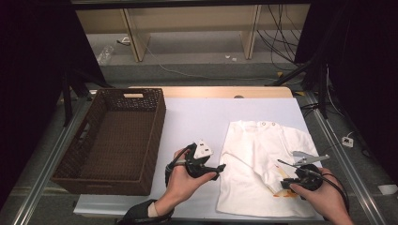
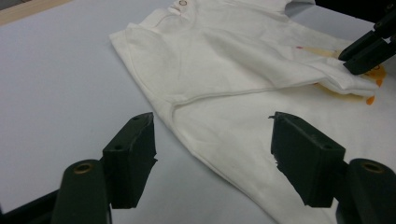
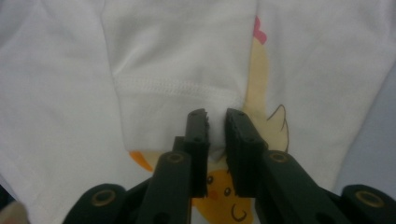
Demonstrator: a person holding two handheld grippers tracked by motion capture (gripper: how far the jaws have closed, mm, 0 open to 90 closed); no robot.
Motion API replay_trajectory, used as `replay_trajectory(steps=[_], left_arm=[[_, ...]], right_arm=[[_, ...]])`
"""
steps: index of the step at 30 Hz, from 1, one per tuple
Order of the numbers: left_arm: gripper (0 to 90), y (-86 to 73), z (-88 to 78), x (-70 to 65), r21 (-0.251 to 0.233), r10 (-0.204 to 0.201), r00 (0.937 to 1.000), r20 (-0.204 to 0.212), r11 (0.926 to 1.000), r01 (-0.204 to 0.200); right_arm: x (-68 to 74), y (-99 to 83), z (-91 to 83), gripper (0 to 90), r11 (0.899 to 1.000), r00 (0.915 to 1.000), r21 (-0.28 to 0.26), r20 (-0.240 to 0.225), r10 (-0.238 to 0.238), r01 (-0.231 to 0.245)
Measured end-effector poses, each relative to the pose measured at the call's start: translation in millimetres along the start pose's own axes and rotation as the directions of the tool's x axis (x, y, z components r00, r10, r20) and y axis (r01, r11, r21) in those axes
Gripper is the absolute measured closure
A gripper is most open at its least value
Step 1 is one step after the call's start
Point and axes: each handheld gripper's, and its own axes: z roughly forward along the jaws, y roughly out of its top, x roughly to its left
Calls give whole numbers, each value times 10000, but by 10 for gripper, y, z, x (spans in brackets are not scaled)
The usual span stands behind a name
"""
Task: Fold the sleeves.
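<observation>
A white child's shirt (image 1: 256, 154) lies flat on the white table top, with one sleeve (image 3: 177, 56) folded over a yellow chick print (image 3: 261, 93). My right gripper (image 3: 215, 116) sits at the sleeve's cuff. Its jaws are a narrow gap apart, with white cloth showing between them and not pinched. In the high view the right gripper (image 1: 283, 183) is at the shirt's lower right. My left gripper (image 2: 212, 126) stands wide open just above the shirt's left side edge (image 2: 196, 140), touching nothing. From the high view the left gripper (image 1: 218, 168) points right at that edge.
A dark brown wicker basket (image 1: 157, 126) stands at the table's left and holds nothing. Bare white table top (image 1: 197, 117) lies between the basket and the shirt. Cables and wooden shelf legs (image 1: 133, 42) are on the floor beyond the far edge.
</observation>
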Motion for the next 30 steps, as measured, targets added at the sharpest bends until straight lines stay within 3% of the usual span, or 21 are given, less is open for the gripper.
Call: replay_trajectory(steps=[7,12,17,20,23,26,30], left_arm=[[277,-27,-95,59,-164,-238,9996,-164,9996,236],[277,-38,-154,107,-264,-374,9989,-288,9990,366],[276,-29,-187,133,-347,-441,9984,-342,9985,430],[276,-28,-210,150,-398,-474,9981,-388,9982,459],[274,-30,-235,172,-443,-547,9975,-450,9976,527],[270,-33,-261,193,-498,-578,9969,-528,9972,551],[262,-39,-301,233,-620,-749,9958,-519,9955,716]], right_arm=[[-27,16,-110,856,9998,9996,-130,228,-163,166],[-123,10,-245,855,9992,9963,-387,854,14,19],[-199,-23,-202,851,9996,9963,-121,814,269,-260],[-245,-36,-221,847,9989,9936,-183,1042,442,-425],[-276,-37,-259,813,9984,9948,-260,865,529,-509],[-313,-31,-310,709,9942,9883,-810,1292,807,-706],[-432,-19,-413,637,9770,9778,-1988,1767,1128,-768]])
